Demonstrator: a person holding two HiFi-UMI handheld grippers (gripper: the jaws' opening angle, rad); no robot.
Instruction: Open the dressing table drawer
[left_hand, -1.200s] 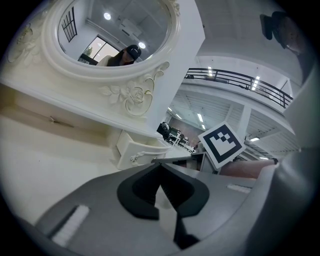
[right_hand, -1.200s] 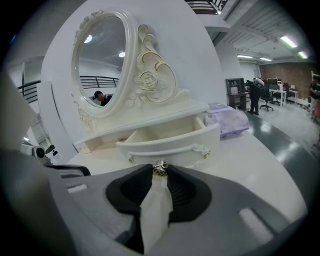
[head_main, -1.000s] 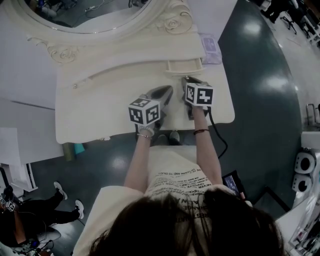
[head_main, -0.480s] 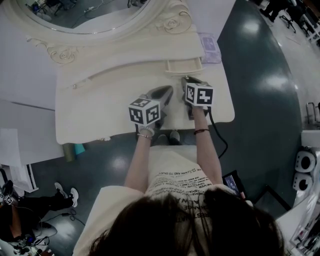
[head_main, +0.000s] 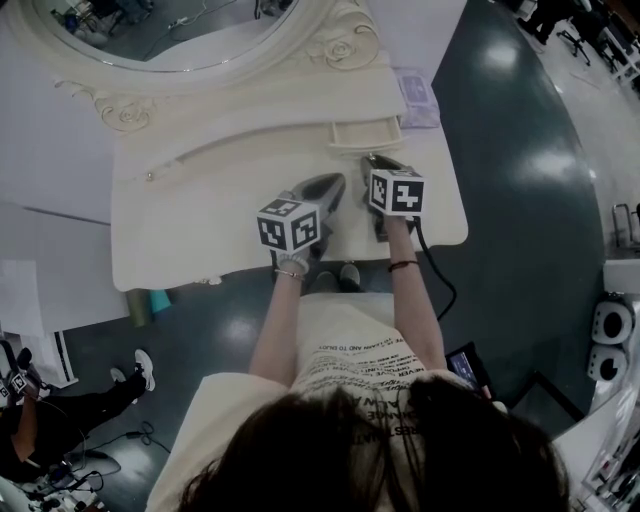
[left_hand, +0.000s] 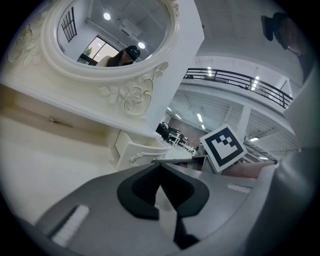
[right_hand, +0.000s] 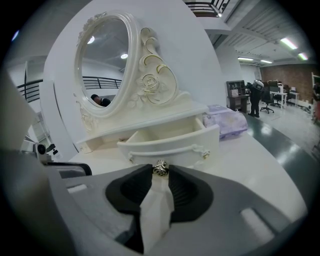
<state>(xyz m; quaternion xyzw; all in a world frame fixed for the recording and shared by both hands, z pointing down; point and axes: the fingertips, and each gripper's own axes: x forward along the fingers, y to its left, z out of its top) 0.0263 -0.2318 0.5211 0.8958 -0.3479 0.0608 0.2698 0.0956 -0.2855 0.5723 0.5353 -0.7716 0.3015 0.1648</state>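
Cream-painted wood makes up the dressing table surface (head_main: 190, 220) and its small drawer (right_hand: 170, 142), which stands pulled out below the oval mirror (left_hand: 115, 35), near a lilac pack (right_hand: 227, 120). Print on the person's shirt (head_main: 355, 365) is too small to read, and each marker cube (head_main: 397, 190) carries black-and-white squares, no words. The right hand-held gripper (right_hand: 160, 173) is clamped on the drawer's metal knob (right_hand: 160, 168), one tip pressing each side. The left hand-held gripper (left_hand: 159, 163) hangs over the surface near it, jaws together with nothing between.
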